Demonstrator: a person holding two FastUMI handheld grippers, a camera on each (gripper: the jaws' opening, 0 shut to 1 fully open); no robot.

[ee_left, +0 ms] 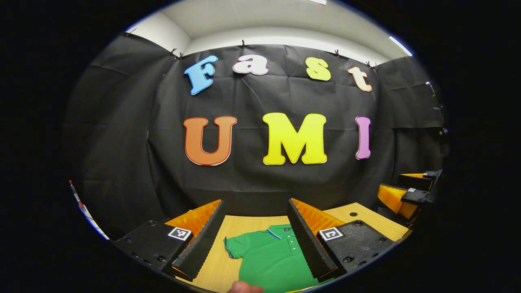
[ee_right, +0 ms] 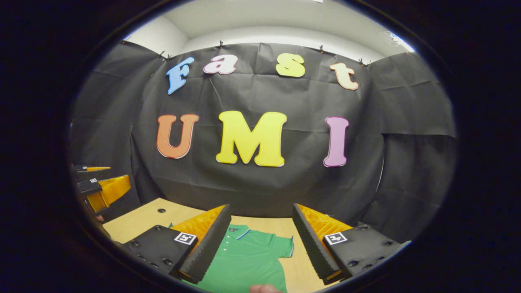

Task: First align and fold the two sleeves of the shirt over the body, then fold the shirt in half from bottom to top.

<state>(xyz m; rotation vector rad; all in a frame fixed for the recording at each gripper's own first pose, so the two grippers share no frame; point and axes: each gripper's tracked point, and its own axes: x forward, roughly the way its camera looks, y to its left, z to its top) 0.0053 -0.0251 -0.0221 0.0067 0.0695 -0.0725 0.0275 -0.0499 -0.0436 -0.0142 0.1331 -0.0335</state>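
Shirt: The green shirt (ee_left: 270, 256) lies flat on the wooden table (ee_left: 362, 217), front side up, buttons showing. Its collar points to the far side, toward the black cloth wall (ee_left: 252, 175).

Sleeves: In the left gripper view one short sleeve (ee_left: 233, 246) sticks out to the left. In the right gripper view the other sleeve (ee_right: 285, 246) sticks out to the right. Neither one is folded over the body yet.

Left gripper: The left gripper (ee_left: 255, 240) hangs in the air over the near left part of the shirt. Its two fingers are spread wide apart and hold nothing.

Right gripper: The right gripper (ee_right: 260, 242) hangs over the near right part of the shirt. Its fingers are spread wide too, with nothing between them.

Why they are held so: I think each gripper is up high, one on each side, so each can go down to its own sleeve. The wide fingers look ready to pinch cloth.

How far along: I think the job is just at the start. Both sleeves need folding, then the bottom goes up to the top.

What could go wrong: The cloth is thin and soft. A pinch may grab both layers, or drag the whole shirt across the table.

Also seen: A bit of a finger (ee_left: 244, 288) peeks in at the near edge.
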